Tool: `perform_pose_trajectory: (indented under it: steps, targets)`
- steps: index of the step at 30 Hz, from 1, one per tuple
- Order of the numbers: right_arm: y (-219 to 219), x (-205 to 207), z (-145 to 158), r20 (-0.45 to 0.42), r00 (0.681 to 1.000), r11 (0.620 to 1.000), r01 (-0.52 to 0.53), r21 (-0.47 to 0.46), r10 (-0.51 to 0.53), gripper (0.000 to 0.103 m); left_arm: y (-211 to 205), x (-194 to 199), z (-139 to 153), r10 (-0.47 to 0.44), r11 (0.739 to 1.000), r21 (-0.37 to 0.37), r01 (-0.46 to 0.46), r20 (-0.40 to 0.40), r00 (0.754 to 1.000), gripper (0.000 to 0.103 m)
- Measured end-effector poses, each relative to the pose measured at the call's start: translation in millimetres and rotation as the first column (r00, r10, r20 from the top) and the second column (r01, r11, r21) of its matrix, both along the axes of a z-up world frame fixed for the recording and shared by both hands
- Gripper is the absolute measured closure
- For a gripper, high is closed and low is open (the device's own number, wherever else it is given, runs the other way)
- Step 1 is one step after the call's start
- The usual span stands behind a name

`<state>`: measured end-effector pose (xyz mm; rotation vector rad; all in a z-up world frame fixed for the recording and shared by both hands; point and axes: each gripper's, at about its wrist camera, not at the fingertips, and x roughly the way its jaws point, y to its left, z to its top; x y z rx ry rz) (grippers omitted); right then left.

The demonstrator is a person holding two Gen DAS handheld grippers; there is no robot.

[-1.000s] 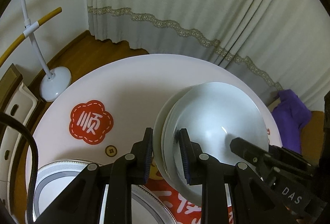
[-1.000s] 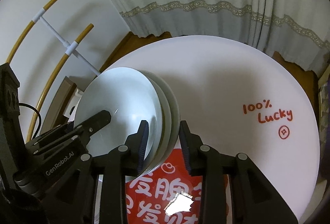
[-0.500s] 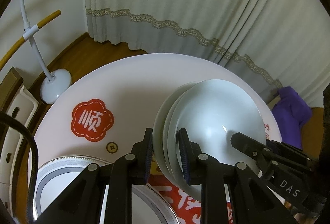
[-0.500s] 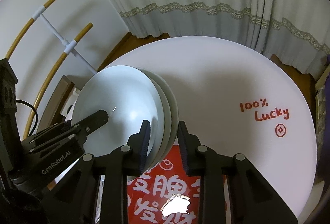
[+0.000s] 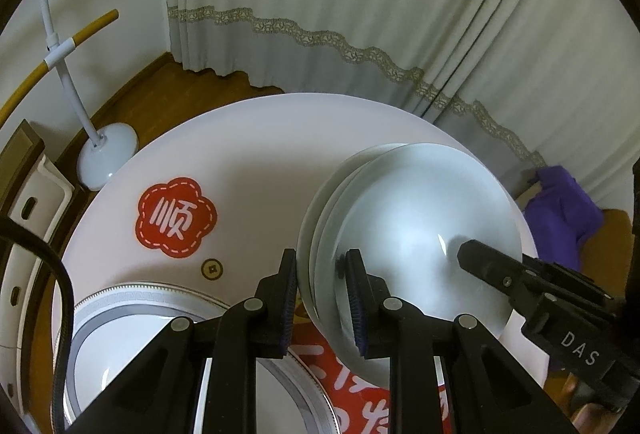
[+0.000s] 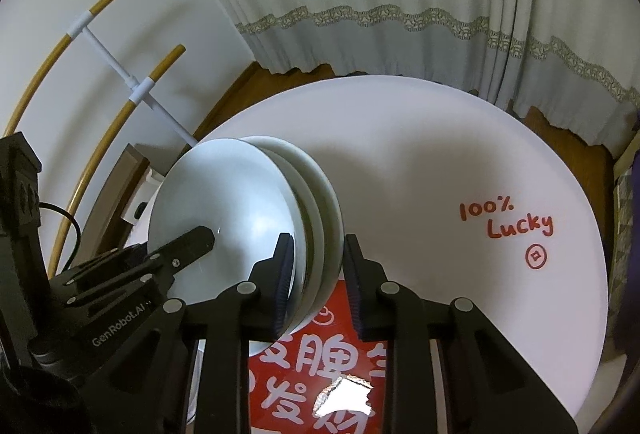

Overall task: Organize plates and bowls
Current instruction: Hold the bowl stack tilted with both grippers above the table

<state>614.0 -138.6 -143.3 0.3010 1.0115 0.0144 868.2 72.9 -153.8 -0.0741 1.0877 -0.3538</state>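
Observation:
A stack of three nested pale white-blue bowls (image 5: 416,234) is held in the air above the round white table (image 5: 248,154). My left gripper (image 5: 322,286) is shut on the stack's left rim. My right gripper (image 6: 316,274) is shut on the opposite rim of the same bowl stack (image 6: 240,210). Each gripper shows in the other's view, the right one at the lower right of the left wrist view (image 5: 532,294), the left one at the lower left of the right wrist view (image 6: 132,274). A grey-rimmed plate (image 5: 132,346) lies on the table below my left gripper.
The table carries a red flower sticker (image 5: 174,220), a red banner (image 6: 320,366) at the near edge and red "100% Lucky" writing (image 6: 508,222). Curtains (image 5: 360,14) hang behind. A white stand base (image 5: 108,154) sits on the floor at left; purple cloth (image 5: 560,214) lies at right.
The bowl stack has risen between both grippers and now hangs higher above the table. Both grippers kept their hold and rose with it.

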Motion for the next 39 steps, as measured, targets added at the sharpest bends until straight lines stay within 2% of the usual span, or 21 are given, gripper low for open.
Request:
perform_pose_trajectory:
  steps: [9, 22, 27, 30, 34, 36, 39]
  targets:
    - [-1, -2, 3, -0.012, 1.000, 1.000, -0.003, 0.001, 0.003, 0.079, -4, 0, -4, 0.008, 1.000, 0.008, -0.008, -0.019, 1.000, 0.085]
    - [-22, 14, -5, -0.032, 0.999, 0.998, -0.015, 0.061, 0.017, 0.078, -9, 16, -5, 0.010, 1.000, -0.016, -0.011, -0.015, 1.000, 0.082]
    - [-28, 19, -6, -0.048, 0.998, 0.997, -0.025, 0.079, 0.029, 0.078, -13, 21, -6, 0.002, 1.000, 0.008, -0.002, -0.017, 1.000, 0.076]
    - [-28, 21, -7, -0.051, 0.998, 0.997, -0.029, 0.076, 0.033, 0.078, -15, 21, -6, 0.001, 0.999, 0.043, 0.000, -0.022, 1.000, 0.066]
    - [-27, 23, -7, -0.053, 0.998, 0.997, -0.035, 0.069, 0.039, 0.078, -12, 25, -11, 0.006, 1.000, -0.005, -0.006, -0.075, 0.997, 0.061]
    - [-27, 24, -6, -0.053, 0.998, 0.997, -0.036, 0.064, 0.040, 0.078, -13, 25, -11, 0.004, 1.000, -0.012, -0.005, -0.083, 0.997, 0.063]
    - [-25, 26, -7, -0.055, 0.998, 0.998, -0.037, 0.057, 0.041, 0.078, -18, 22, -10, -0.011, 0.999, -0.036, 0.007, -0.088, 0.996, 0.074]
